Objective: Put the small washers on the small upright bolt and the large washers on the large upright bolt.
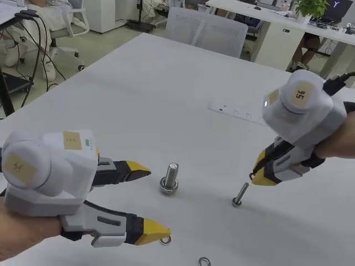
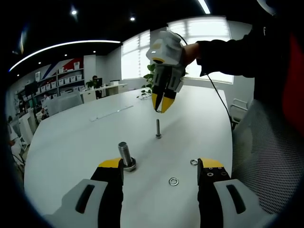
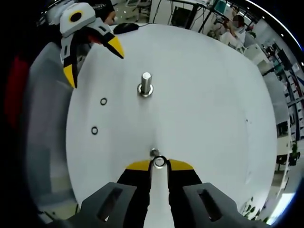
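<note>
Right gripper view shows a thin, round silver washer (image 3: 159, 162).

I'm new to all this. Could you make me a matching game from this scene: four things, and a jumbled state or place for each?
Things:
1. left gripper
2. right gripper
3. large bolt
4. loose washers

States:
a. shut on a washer
b. lying flat on the table
c. jaws open
d. standing upright

Pairs: 1-c, 2-a, 3-d, 4-b.
</note>
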`<state>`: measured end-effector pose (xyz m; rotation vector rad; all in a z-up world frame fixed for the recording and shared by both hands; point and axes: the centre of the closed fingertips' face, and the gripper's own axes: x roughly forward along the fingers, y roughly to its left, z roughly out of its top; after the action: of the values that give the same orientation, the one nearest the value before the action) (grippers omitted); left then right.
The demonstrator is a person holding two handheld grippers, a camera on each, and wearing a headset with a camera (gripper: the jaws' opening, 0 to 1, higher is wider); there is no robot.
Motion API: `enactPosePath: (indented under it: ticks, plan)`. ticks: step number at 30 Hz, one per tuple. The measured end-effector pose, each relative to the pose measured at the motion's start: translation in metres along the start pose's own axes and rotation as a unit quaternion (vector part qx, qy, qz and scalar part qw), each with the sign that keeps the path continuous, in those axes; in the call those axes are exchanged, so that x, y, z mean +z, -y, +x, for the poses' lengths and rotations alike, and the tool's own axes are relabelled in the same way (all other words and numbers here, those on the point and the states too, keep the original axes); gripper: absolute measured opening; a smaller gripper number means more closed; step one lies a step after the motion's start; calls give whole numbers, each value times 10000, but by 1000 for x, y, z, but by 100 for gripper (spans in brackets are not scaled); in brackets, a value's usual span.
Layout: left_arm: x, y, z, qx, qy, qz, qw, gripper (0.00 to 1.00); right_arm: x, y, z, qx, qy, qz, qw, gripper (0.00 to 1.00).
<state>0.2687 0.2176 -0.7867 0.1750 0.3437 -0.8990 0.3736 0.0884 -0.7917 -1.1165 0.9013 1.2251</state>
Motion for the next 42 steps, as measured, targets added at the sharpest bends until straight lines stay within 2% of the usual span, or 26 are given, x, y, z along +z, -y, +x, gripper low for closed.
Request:
enactPosePath:
  ticks: [8, 19, 42]
  plan:
    - [-1, -2, -1, 26, 19, -26, 10000, 62, 2, -2, 8, 121, -82, -49, 9999, 14]
    - [-1, -2, 0, 30, 30, -41, 10000, 62, -3, -3, 19, 208, -196, -76, 9996, 14]
    - [-3, -4, 1, 33, 27, -80, 10000, 62, -6, -5, 27, 301, -246, -25, 9992, 14]
